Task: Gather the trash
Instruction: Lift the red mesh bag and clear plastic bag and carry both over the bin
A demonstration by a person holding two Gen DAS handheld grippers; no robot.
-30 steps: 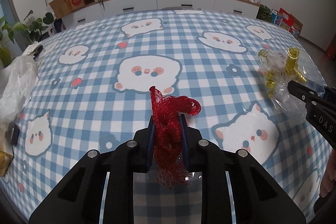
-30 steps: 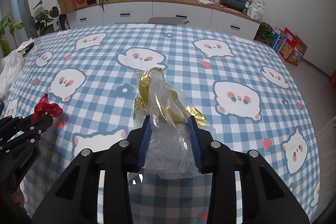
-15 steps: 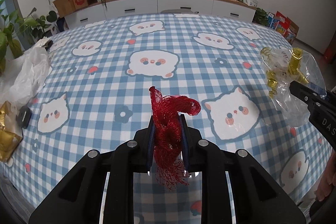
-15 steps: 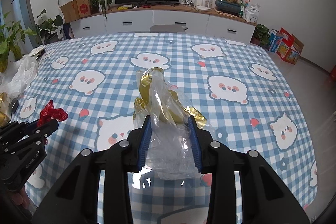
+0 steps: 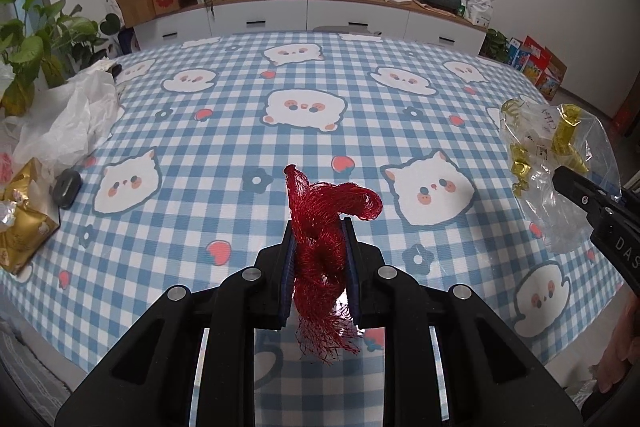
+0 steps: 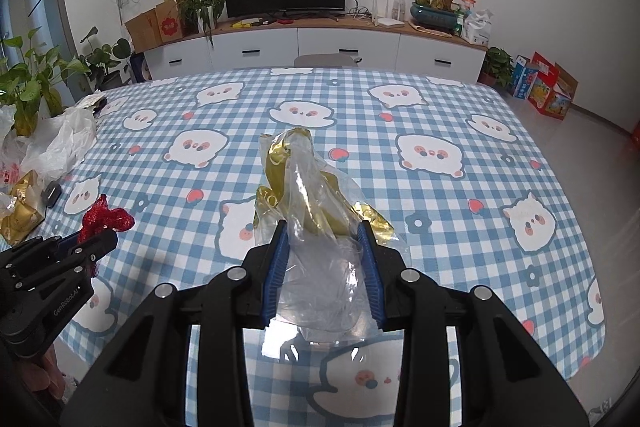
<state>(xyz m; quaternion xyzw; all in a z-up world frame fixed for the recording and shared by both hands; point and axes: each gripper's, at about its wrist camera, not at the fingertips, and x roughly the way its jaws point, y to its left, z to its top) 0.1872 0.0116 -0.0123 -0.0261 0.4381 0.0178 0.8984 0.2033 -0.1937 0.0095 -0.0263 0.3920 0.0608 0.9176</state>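
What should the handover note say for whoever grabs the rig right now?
Left gripper: shut on red mesh netting, lifted off the table.
Right gripper: shut on clear plastic bag with gold wrappers inside, also lifted.
Done: both pieces picked up.
Left: drop both; no bin in view. White plastic bag and gold packet remain at the table's left edge.

The desk cloth [image 5: 224, 147] is checked blue and white, printed with white cartoon animals, red strawberries and dark flowers. The mesh net [image 5: 320, 251] is red. The plastic bag [image 6: 324, 267] is clear, with gold wrappers inside. Hand-held gripper pads [image 6: 276, 267] are blue on black bodies.
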